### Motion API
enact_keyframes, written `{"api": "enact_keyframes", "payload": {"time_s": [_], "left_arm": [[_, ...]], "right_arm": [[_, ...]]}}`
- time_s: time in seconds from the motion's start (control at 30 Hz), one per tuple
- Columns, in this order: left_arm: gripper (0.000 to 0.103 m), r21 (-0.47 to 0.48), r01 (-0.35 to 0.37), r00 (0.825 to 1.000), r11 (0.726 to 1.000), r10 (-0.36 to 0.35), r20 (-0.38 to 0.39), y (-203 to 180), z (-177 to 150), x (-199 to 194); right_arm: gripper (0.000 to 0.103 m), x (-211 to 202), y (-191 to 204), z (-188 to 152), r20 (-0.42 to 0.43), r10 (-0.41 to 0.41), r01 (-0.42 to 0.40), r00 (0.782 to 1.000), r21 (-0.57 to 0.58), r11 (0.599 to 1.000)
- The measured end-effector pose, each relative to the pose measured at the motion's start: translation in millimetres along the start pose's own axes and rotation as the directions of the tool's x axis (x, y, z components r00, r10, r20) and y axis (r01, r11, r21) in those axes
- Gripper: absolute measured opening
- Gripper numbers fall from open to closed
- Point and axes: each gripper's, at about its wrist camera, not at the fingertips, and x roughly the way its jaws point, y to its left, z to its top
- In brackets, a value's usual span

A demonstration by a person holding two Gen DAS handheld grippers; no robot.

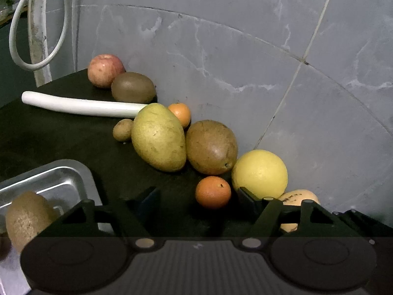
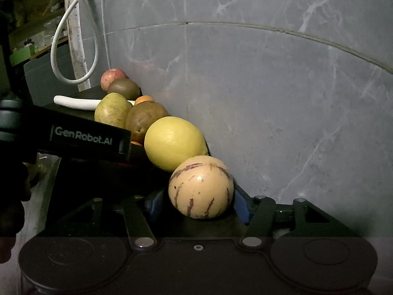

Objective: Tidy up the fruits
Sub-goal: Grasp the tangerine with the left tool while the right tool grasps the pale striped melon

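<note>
A row of fruit lies on a dark table along a grey wall: apple [image 1: 105, 70], kiwi [image 1: 133, 87], green mango [image 1: 158, 137], brown fruit [image 1: 211, 146], yellow citrus [image 1: 259, 173], two small oranges [image 1: 213, 191] [image 1: 180, 113], a small brown fruit [image 1: 122, 129]. My left gripper [image 1: 196, 196] is open, just short of the near orange. A kiwi [image 1: 25, 217] lies in a metal tray [image 1: 61, 179]. My right gripper [image 2: 196, 204] is open, its fingers either side of a striped cream melon [image 2: 201, 186], beside the yellow citrus [image 2: 174, 142].
A white radish [image 1: 81, 107] lies behind the fruit. A white cable loop [image 1: 36, 24] hangs at the back left. The left gripper's body [image 2: 73, 140] crosses the right wrist view on the left. The marble wall [image 2: 270, 98] stands close behind the fruit.
</note>
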Motion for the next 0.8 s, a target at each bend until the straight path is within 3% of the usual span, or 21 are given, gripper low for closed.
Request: {"api": "enact_keyframes", "payload": {"time_s": [0.3,0.4,0.8], "left_arm": [[0.050,0.004,0.023,1.000,1.000,-0.023,-0.020,-6,-1,4],[0.035,-0.016,0.055,0.998,0.998,-0.055,-0.023,-6,-3,3],[0.034,-0.148,0.046,0.998,0.988,-0.050,-0.024,3,-17,-22]], "right_arm": [[0.056,0,1,1,-0.004,-0.010,0.010,1.000,0.010,1.000],[0.056,0,1,1,-0.003,-0.005,0.006,1.000,0.013,1.000],[0.056,-16,-4,-11,0.011,0.060,-0.060,0.998,0.021,0.998]]}}
